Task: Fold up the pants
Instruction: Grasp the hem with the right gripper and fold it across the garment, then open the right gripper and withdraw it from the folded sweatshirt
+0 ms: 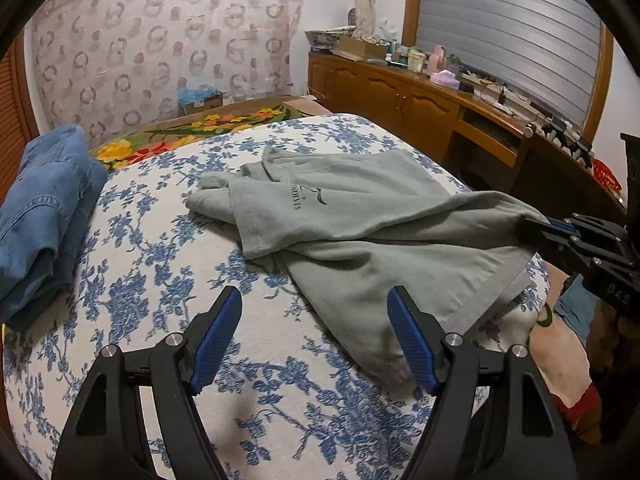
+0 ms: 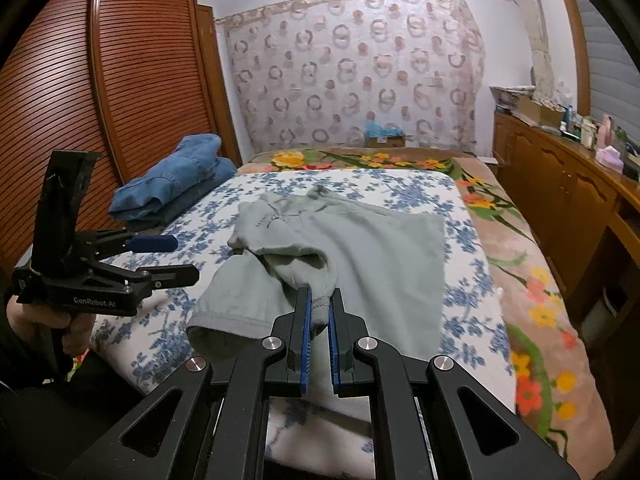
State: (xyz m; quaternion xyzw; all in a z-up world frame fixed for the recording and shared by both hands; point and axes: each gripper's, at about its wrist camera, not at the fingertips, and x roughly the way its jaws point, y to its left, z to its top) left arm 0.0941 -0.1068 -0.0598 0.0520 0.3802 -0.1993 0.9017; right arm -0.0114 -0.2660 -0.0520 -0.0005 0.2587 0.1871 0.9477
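Two grippers worked over a bed whose blue-flowered cover (image 1: 168,264) carried a pair of grey-green pants (image 2: 360,248), lying crumpled near the middle of the cover with one part lifted toward the near edge. The right gripper (image 2: 319,312) was clamped on a bunched edge of the pants, its blue pads (image 2: 307,320) pressed close on the cloth; in the left wrist view the same gripper (image 1: 532,228) came in from the right with the fabric drawn up into its tip. The left gripper (image 1: 314,312) stood with its jaws well apart and nothing between them, its right finger just beside or perhaps over the near corner of the pants, though the fisheye made contact hard to judge. In the right wrist view the left gripper (image 2: 176,258) showed at the left, held by a hand (image 2: 60,328). A folded pile of blue denim (image 1: 44,216) sat at the far left of the cover, well apart from the pants. A wooden sideboard (image 1: 420,100) ran along the right wall.
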